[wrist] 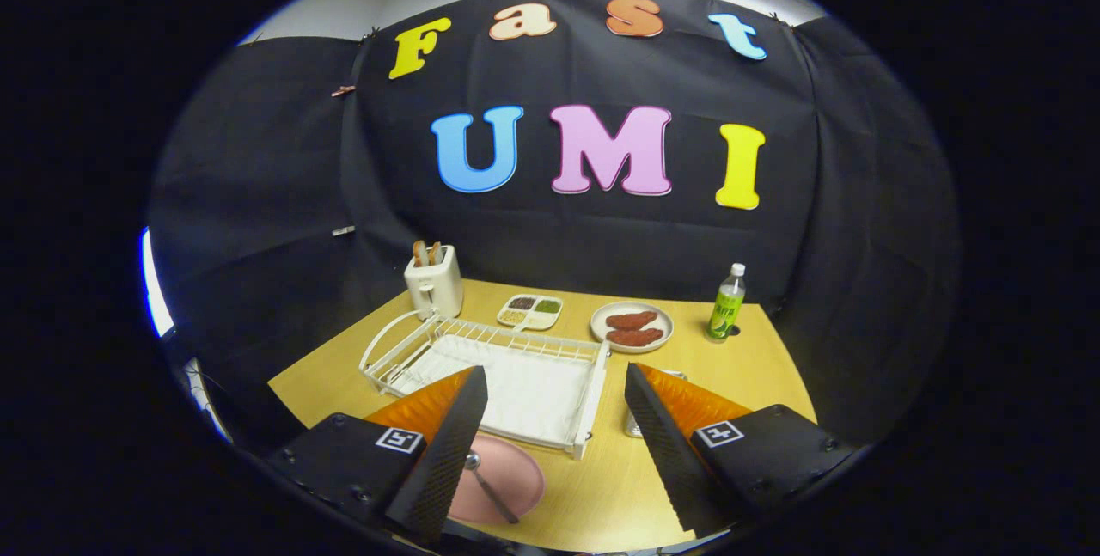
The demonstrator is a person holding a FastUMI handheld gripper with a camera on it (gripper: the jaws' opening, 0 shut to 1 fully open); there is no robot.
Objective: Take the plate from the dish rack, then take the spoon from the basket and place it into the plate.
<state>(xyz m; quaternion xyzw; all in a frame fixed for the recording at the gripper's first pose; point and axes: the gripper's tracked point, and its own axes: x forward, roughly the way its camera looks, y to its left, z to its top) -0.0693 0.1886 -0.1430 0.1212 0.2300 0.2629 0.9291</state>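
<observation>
Already on the table, the pink plate lies flat just in front of the white dish rack, with the spoon resting in it, its handle running toward 5 o'clock across the plate's face. The gripper hangs above with its two fingers spread wide apart and nothing held between them; plate and spoon sit low at about 7 o'clock from the gap, partly tucked behind the left finger, while the right finger stands well apart from both. Judging by its look, the plate is a light, stiff piece, probably plastic or glazed, smooth enough to slip; its rim is the sensible place to pinch. The spoon appears thin, rigid and metallic, likely slick, best taken across the middle of its handle rather than the bowl. With spoon in plate, the task seems essentially done. Beyond the empty rack, at 11 o'clock, stands a toaster; a divided snack tray sits at 12, a plate of sausages at 1, and a green bottle farther toward 2. Part of a pale item peeks out beside the right finger; it may be the basket, though that cannot be told.
</observation>
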